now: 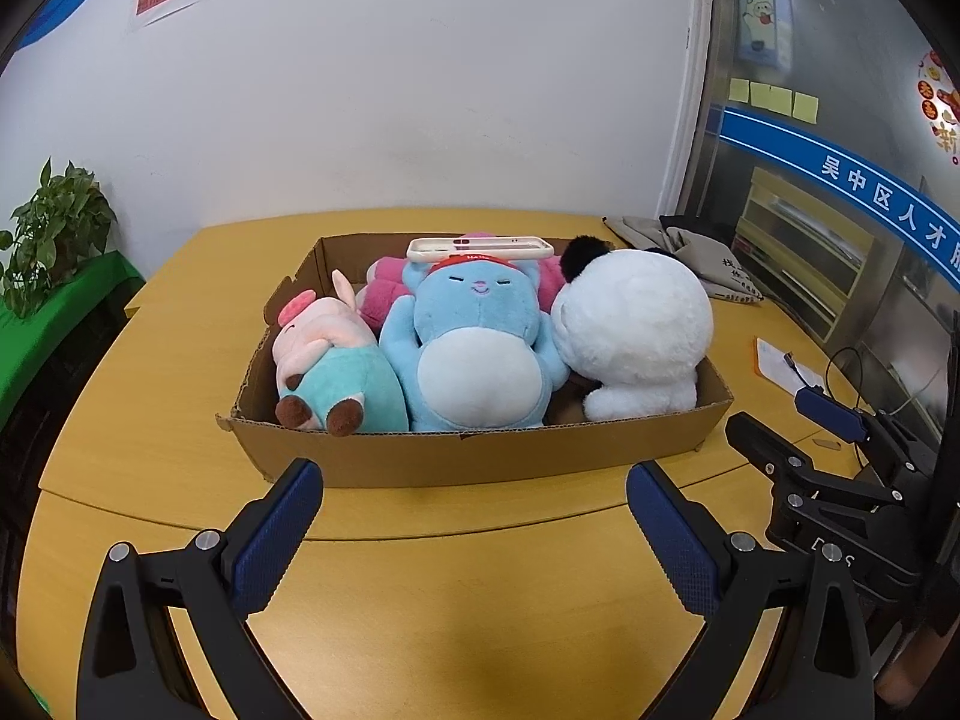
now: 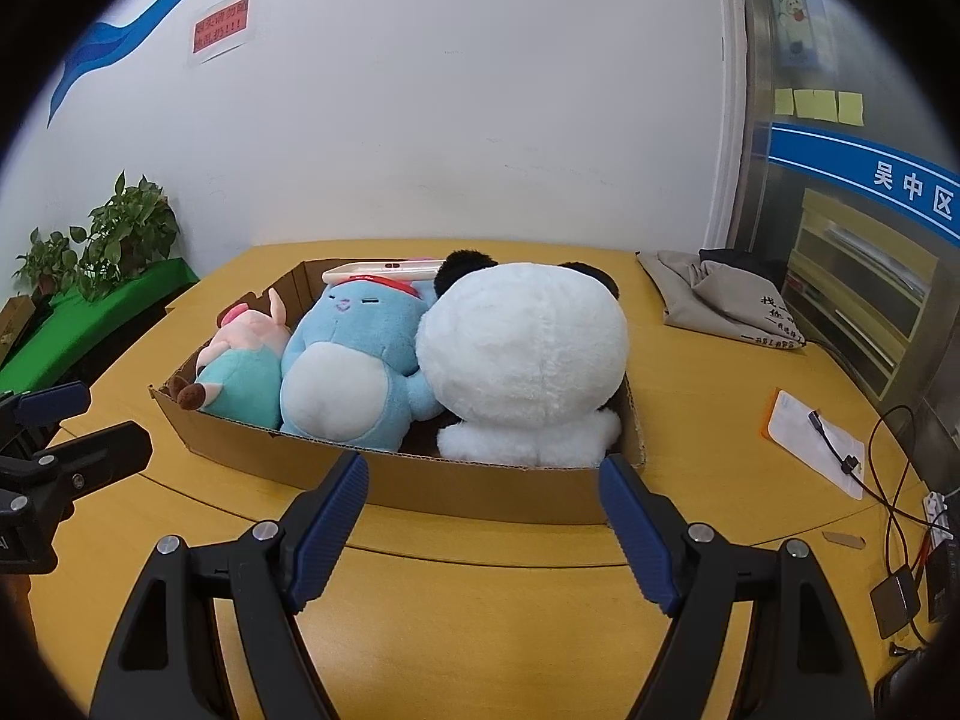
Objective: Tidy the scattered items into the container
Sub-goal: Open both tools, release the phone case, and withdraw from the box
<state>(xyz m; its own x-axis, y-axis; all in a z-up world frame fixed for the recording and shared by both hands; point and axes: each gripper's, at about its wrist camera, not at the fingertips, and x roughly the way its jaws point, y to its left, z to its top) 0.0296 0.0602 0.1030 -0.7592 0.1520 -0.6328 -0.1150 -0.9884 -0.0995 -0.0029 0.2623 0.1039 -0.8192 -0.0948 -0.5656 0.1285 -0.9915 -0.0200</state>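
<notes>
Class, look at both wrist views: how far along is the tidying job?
Done: the panda, blue plush, pig plush and a pink plush lie in the box, a phone case on top. In hand: nothing; left gripper and right gripper are open and empty. Left: perhaps the grey bag, outside the box.

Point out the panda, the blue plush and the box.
panda (image 2: 522,354), right wrist view, on its white back
blue plush (image 1: 474,372), left wrist view, on its pale belly
box (image 1: 480,453), left wrist view, on its near wall
</notes>
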